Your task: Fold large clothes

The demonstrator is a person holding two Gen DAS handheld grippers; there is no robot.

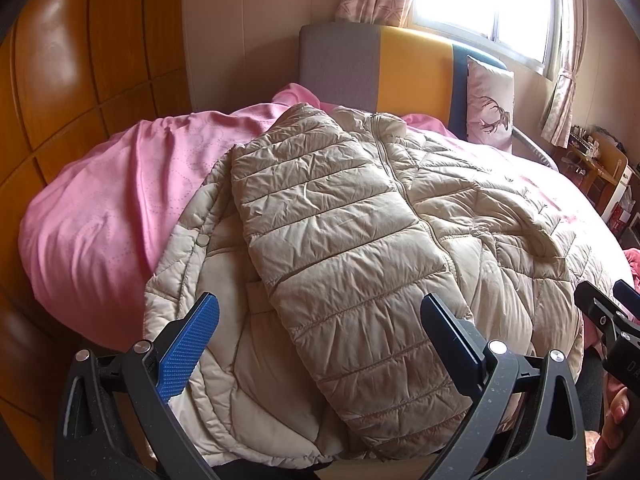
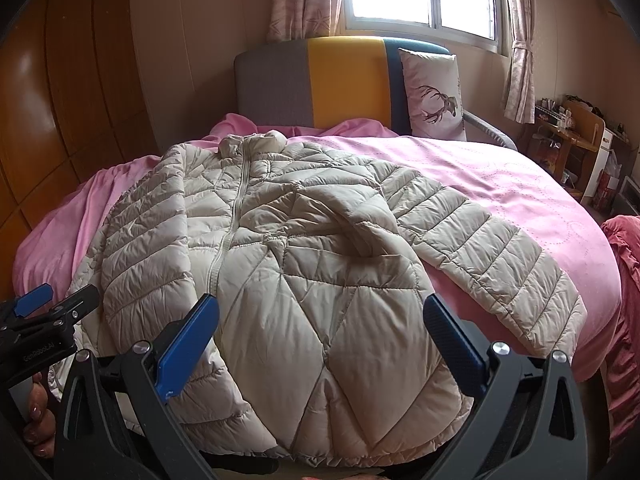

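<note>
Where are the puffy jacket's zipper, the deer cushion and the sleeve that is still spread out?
zipper (image 2: pixel 232 224), right wrist view, middle of the zip line.
deer cushion (image 2: pixel 434 96), right wrist view, on the printed deer.
spread-out sleeve (image 2: pixel 492 256), right wrist view, mid-sleeve on the pink bedcover (image 2: pixel 520 176).

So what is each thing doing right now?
Jacket: zipped, spread on the bed.
Left sleeve: folded over the front.
Right sleeve: lying out on the pink cover.
Left gripper: open, empty.
Right gripper: open, empty.
Pillow: upright against headboard.
</note>
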